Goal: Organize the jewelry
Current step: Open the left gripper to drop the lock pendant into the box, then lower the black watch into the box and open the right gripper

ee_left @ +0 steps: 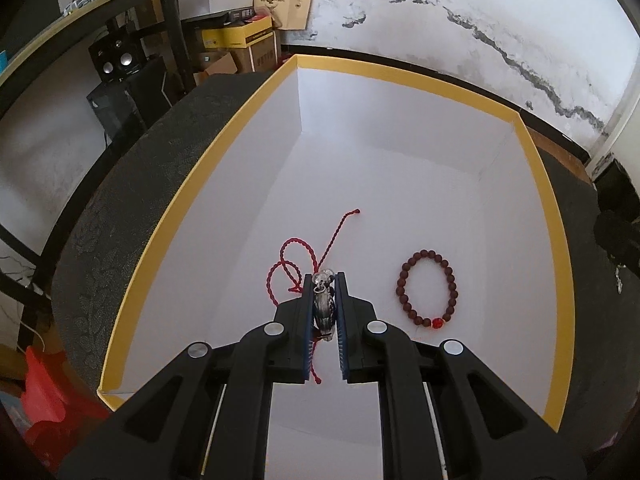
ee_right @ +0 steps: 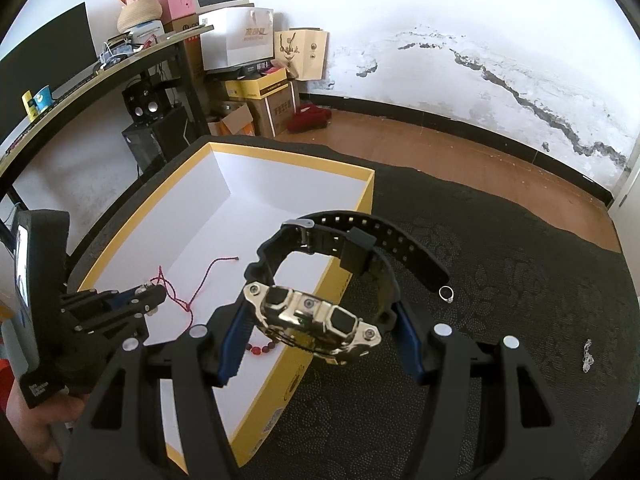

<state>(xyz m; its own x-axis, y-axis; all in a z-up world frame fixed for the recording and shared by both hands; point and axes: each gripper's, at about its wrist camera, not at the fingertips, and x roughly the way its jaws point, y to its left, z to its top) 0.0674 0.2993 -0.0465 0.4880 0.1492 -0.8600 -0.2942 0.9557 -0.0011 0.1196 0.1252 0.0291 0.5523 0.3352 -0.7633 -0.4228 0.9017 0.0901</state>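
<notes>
My left gripper is shut on a silver pendant strung on a red cord. It hangs low inside a white box with a yellow rim, and the cord's loops trail on the box floor. A dark red bead bracelet lies on the floor to the right of it. In the right wrist view, my right gripper is shut on a gold-cased watch with a black strap, held above the box's near right wall. The left gripper shows there too, inside the box.
A small silver ring and a silver chain lie on the black patterned cloth right of the box. A hand holds the left gripper's handle. Shelves, cartons and speakers stand beyond the table at the back left.
</notes>
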